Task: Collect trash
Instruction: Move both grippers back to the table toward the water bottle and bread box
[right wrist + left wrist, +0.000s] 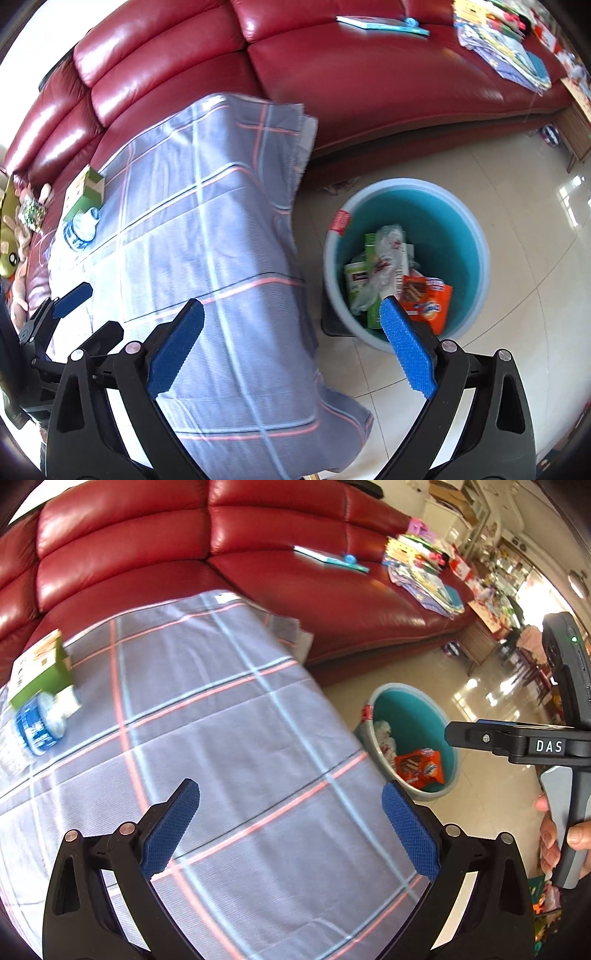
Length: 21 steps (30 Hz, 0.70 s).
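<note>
Right wrist view showed the right tool [291, 345] spread apart, empty, above the desk's plaid cloth [207, 206] edge. Left tool [290, 829] likewise gaped empty. Beyond, the teal bin [476, 236] held wrappers; a bottle [35, 723] and green box [37, 668] lay far-left.

Green box [38, 668] and bottle [37, 720] (lying sideways) on cloth; teal bin [406, 258] holds wrappers.
</note>
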Each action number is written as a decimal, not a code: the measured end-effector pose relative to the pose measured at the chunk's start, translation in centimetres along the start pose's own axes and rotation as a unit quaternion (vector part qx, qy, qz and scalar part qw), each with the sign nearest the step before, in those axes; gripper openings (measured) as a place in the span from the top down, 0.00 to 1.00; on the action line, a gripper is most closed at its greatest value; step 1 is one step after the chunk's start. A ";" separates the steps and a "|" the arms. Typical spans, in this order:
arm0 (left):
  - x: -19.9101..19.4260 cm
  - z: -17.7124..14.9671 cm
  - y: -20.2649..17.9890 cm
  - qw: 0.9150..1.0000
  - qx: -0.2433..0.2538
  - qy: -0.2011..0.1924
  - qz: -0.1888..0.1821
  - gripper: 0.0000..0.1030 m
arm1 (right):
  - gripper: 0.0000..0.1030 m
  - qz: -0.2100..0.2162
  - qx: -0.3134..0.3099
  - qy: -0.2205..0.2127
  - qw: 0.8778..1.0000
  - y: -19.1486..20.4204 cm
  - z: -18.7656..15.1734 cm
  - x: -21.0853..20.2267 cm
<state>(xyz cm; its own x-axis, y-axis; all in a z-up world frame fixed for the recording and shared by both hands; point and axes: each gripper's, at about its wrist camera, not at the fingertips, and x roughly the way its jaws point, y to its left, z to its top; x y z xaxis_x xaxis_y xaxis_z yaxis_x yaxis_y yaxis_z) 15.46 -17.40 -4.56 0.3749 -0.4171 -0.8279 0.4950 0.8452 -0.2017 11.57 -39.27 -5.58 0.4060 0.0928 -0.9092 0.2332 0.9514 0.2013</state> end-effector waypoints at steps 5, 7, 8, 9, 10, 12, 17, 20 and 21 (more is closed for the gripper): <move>-2.3 -1.5 4.9 0.999 -0.031 -0.010 0.016 0.04 | 0.11 0.011 -0.034 0.004 0.999 5.8 0.6 0.5; -3.1 -2.0 7.1 0.999 -0.046 -0.014 0.023 0.04 | 0.11 0.016 -0.046 0.009 0.999 8.2 0.7 0.9; -3.5 -2.2 8.1 0.998 -0.053 -0.014 0.027 0.04 | 0.11 0.020 -0.051 0.012 0.998 9.4 0.8 1.2; -3.8 -2.6 9.3 0.998 -0.060 -0.014 0.030 0.04 | 0.11 0.025 -0.054 0.016 0.998 10.6 0.8 1.6; -4.1 -2.9 10.5 0.997 -0.066 -0.014 0.034 0.04 | 0.11 0.030 -0.058 0.020 0.998 11.8 0.9 2.0; -4.8 -3.7 12.9 0.996 -0.074 -0.014 0.047 0.04 | 0.11 0.039 -0.067 0.029 0.997 14.2 1.0 2.7; -6.0 -5.5 19.3 0.991 -0.101 -0.004 0.086 0.04 | 0.11 0.052 -0.084 0.054 0.994 20.4 1.4 5.2; -6.7 -6.1 23.3 0.987 -0.124 -0.005 0.103 0.04 | 0.11 0.063 -0.075 0.072 0.993 23.5 2.0 6.9; -7.0 -6.2 24.5 0.986 -0.130 -0.006 0.109 0.04 | 0.11 0.067 -0.070 0.078 0.992 24.5 2.3 7.5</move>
<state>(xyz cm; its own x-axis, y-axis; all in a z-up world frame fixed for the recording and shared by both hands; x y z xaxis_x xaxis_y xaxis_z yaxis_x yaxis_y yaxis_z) 20.13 8.29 -6.91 0.4597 -0.2183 -0.8608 0.1852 0.9716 -0.1475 22.35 -15.88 -6.65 0.2808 0.2554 -0.9252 0.0571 0.9578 0.2817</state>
